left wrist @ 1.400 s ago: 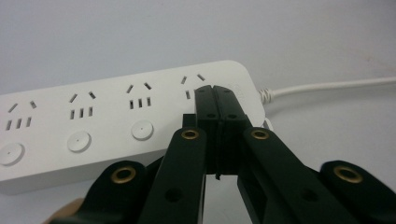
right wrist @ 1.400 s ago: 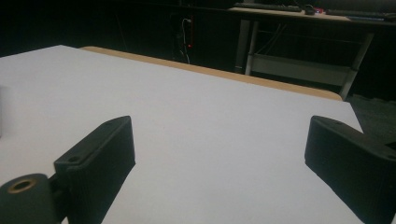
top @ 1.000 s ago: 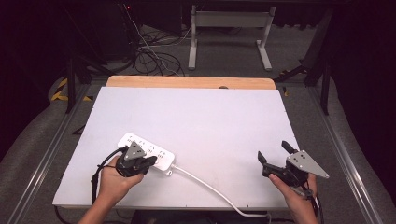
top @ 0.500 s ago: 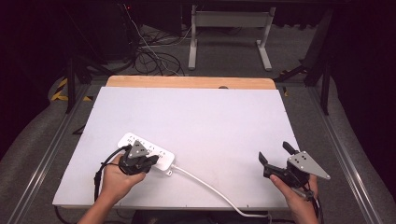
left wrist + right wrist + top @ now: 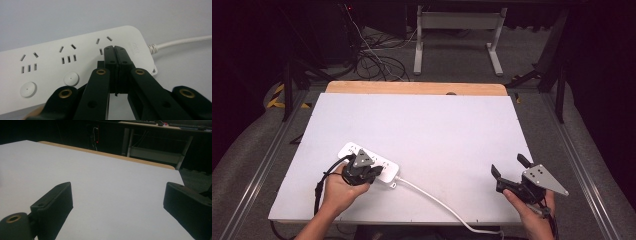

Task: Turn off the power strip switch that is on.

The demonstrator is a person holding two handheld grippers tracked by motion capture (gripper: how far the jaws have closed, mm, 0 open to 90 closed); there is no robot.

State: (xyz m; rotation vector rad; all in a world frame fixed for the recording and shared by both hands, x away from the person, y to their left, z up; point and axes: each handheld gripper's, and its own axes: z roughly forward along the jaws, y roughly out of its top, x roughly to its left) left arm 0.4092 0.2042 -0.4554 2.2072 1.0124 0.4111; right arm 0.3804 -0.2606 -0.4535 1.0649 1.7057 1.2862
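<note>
Power strip [image 5: 371,165], white, lies flat on my white table [image 5: 437,130] toward its near left corner, and I place everything else from it. I count three socket groups along its top in the left gripper view, two round buttons [image 5: 71,79] below them, and faint grey lettering at the cord end, too small for me to read. Its white cord [image 5: 437,202] runs from the strip's right end to the table's near edge. My left gripper [image 5: 115,53] sits over that cord end, jaws pressed together with nothing between them. My right gripper [image 5: 508,171] hangs well right of the strip, jaws spread wide.
</note>
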